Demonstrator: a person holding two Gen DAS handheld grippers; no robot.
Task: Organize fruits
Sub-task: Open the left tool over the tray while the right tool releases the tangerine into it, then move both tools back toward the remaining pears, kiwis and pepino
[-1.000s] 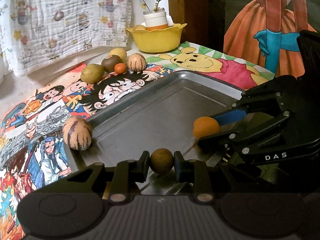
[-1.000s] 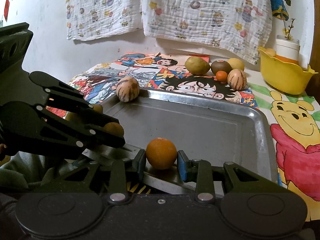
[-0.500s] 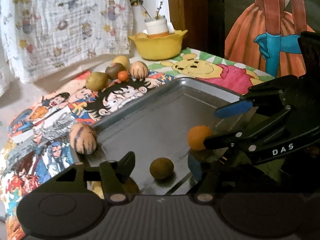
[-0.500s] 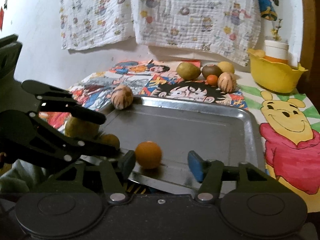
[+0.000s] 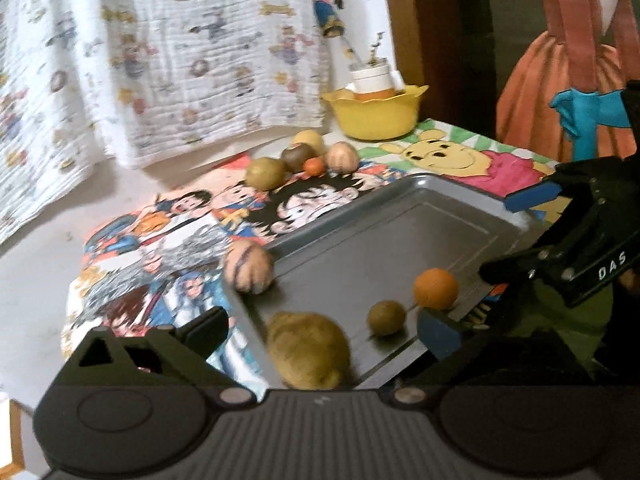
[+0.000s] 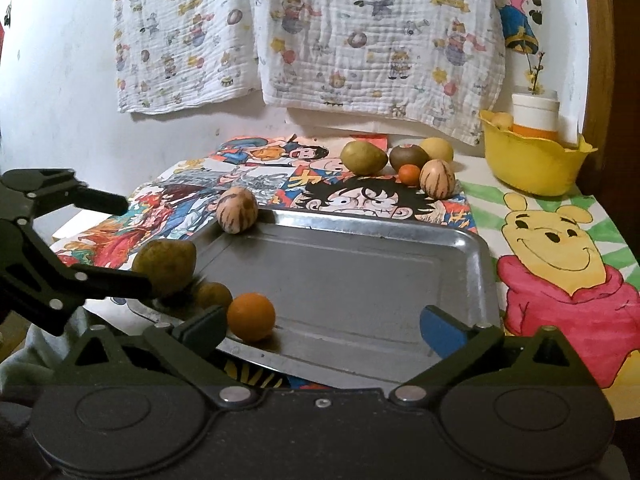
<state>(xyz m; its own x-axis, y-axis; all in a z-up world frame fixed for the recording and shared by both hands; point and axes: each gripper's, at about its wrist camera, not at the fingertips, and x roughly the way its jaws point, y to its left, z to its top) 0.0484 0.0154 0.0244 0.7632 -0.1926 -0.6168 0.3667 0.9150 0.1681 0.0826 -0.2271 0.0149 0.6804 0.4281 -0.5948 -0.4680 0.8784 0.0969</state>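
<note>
A metal tray (image 5: 400, 240) (image 6: 360, 264) lies on the cartoon cloth. An orange fruit (image 5: 435, 289) (image 6: 251, 317) and a small brown fruit (image 5: 386, 317) (image 6: 213, 295) rest loose near its front edge. My left gripper (image 5: 324, 330) (image 6: 112, 242) is opening wide; a large yellow-brown fruit (image 5: 308, 350) (image 6: 165, 266) at the tray's corner shows between its fingers, untouched. My right gripper (image 6: 322, 326) (image 5: 516, 236) is opening too, the orange fruit just inside its left finger, not pressed. A striped fruit (image 5: 249, 266) (image 6: 236, 216) leans on the tray's far-left rim.
Several more fruits (image 5: 296, 156) (image 6: 400, 160) cluster on the cloth behind the tray. A yellow bowl (image 5: 376, 110) (image 6: 532, 160) with a white jar stands at the back right. A patterned cloth hangs on the wall. Both grippers crowd the tray's near edge.
Both grippers have opened: the left let go of the small brown fruit, the right let go of the orange fruit. Both fruits now lie on the tray. The left gripper drew back and rose.
</note>
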